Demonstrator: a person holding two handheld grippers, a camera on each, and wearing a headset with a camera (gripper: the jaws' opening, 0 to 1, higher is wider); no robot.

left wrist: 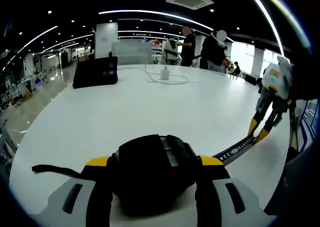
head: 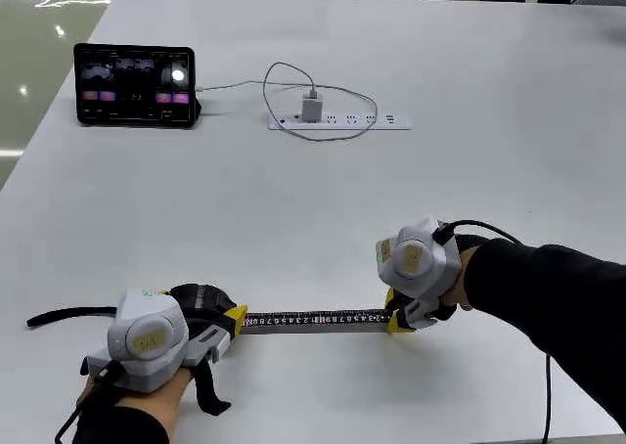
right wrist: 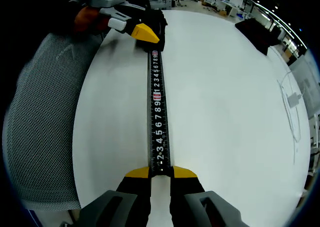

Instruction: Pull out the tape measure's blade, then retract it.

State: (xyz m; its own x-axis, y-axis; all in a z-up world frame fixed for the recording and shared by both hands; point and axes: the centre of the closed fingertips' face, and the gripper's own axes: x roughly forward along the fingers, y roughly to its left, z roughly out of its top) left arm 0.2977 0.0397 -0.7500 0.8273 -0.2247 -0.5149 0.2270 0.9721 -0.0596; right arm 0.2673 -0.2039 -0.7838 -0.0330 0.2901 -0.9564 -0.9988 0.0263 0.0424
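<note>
Left gripper (left wrist: pixel 155 161), jaws closed on the black tape measure case (head: pixel 201 300), rests on the white table (head: pixel 391 190). Right gripper (right wrist: pixel 161 173) pinches the tip of the blade (right wrist: pixel 157 117), which lies drawn out flat between them. Numerals 2–9 are legible, followed by a red mark.

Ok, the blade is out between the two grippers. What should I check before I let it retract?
1. Case grip: the left gripper is shut on the tape measure case: ok.
2. Tip grip: the right gripper pinches the blade at its end: ok.
3. Blade line: straight and untwisted from case to tip: ok.
4. Return path: bare table along the blade; the tablet and power strip sit far off: ok.
5. Strap: it trails away from the case on the side opposite the blade: ok.
6. Blade lock on the case: cannot tell.
</note>
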